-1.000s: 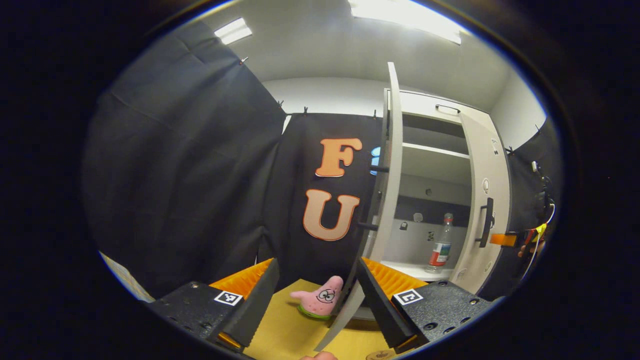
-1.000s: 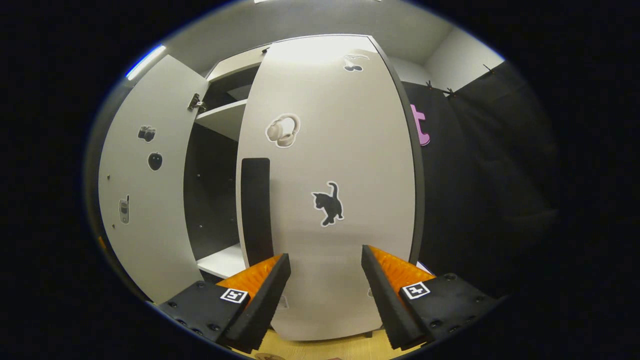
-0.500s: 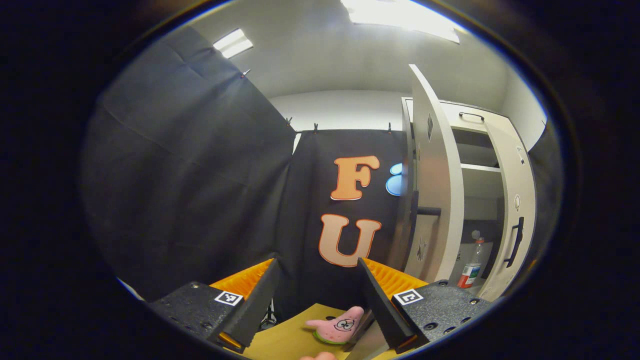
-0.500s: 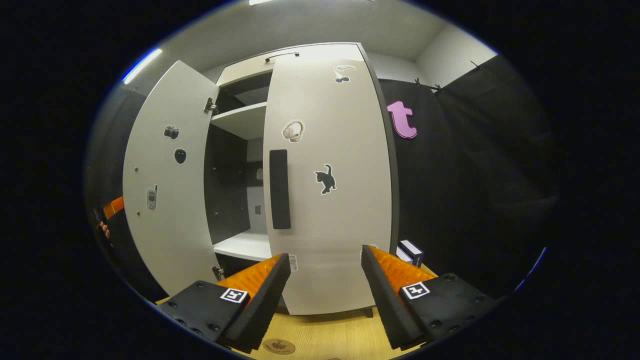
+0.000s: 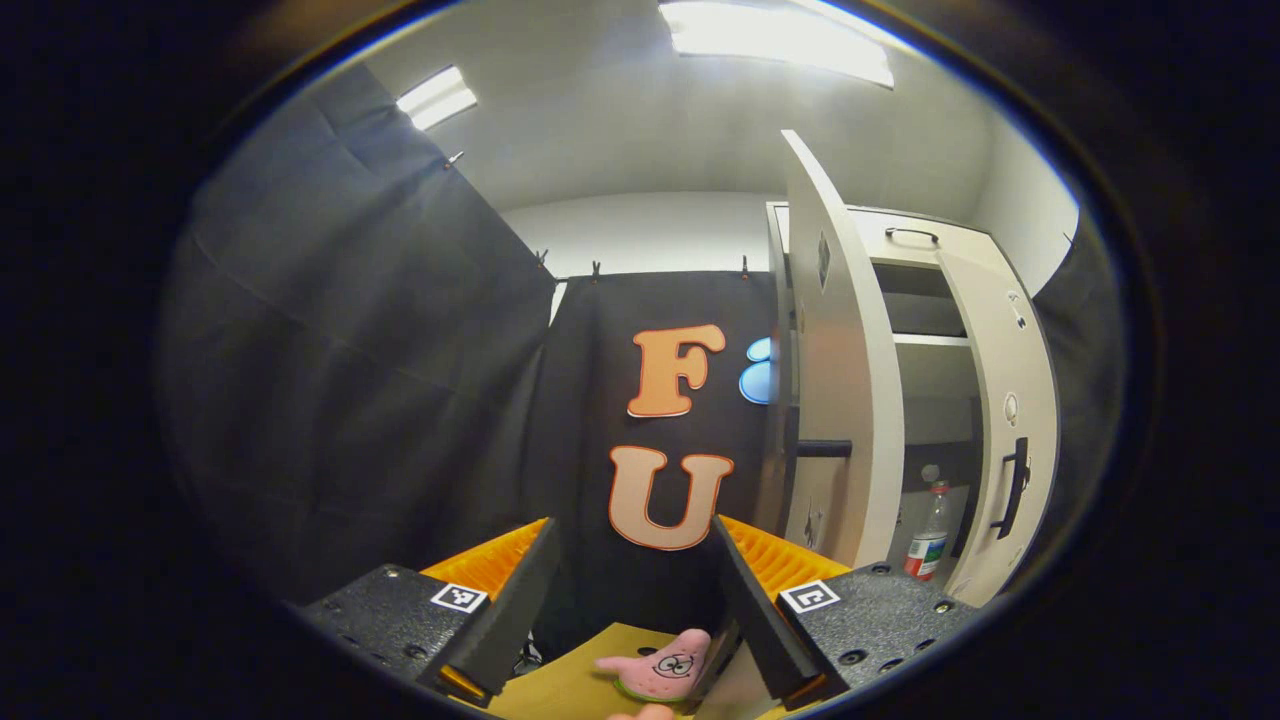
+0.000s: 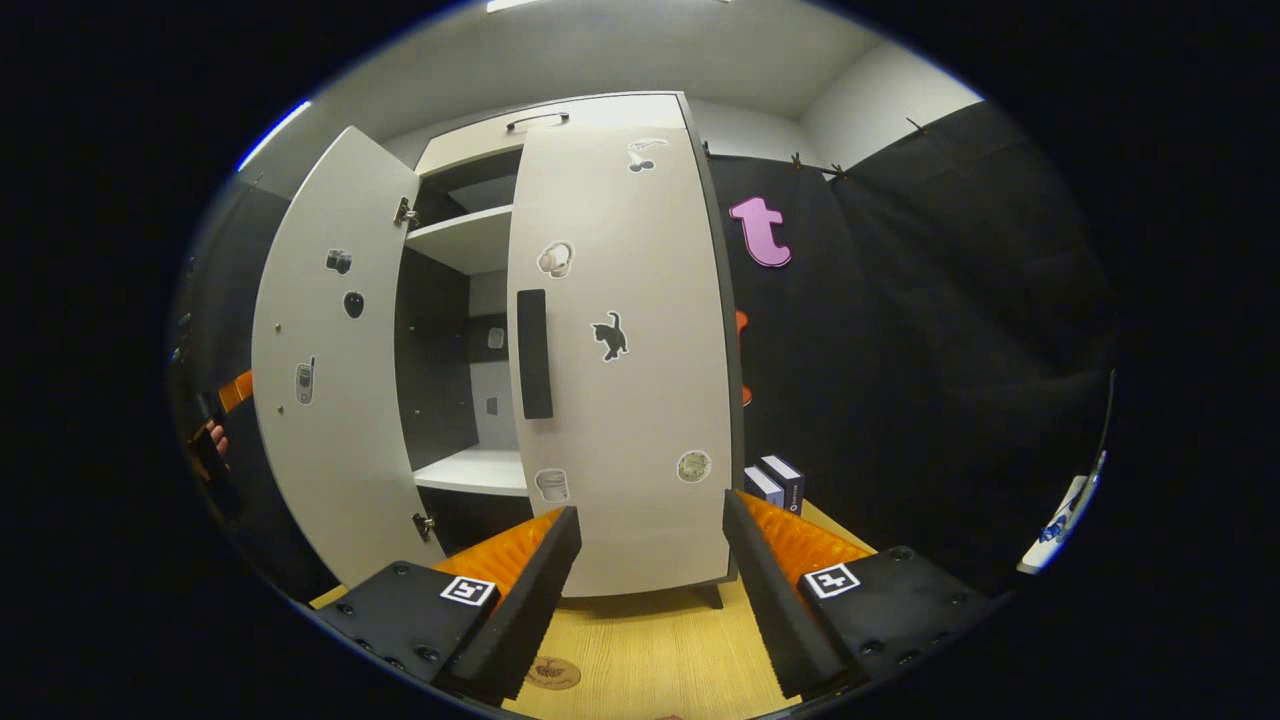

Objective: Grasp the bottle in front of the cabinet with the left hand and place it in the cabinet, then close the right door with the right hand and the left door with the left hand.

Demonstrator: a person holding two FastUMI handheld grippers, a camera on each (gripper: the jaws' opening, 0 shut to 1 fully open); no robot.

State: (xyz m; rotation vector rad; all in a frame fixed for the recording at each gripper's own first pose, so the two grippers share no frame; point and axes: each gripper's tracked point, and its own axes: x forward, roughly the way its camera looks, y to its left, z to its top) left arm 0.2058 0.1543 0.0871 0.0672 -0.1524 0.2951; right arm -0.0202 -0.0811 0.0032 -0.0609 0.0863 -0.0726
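Bottle (image 5: 930, 530): upright on the cabinet's (image 6: 470, 250) lower shelf, at 4 o'clock in the left gripper view.
Right door (image 6: 625, 350): near shut.
Left door (image 6: 330, 360): swung wide.
Left gripper (image 5: 632, 610): fingers spread, holding nothing.
Right gripper (image 6: 650, 600): fingers spread, holding nothing, facing the right door.

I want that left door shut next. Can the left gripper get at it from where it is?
Probably yes: the left gripper is open, and the left door stands ajar just to its right, with nothing between them.

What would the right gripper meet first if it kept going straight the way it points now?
Probably the lower part of the cabinet's right door, which stands straight ahead of the open right gripper; bare tabletop lies between them. How far off the door is, I cannot tell.
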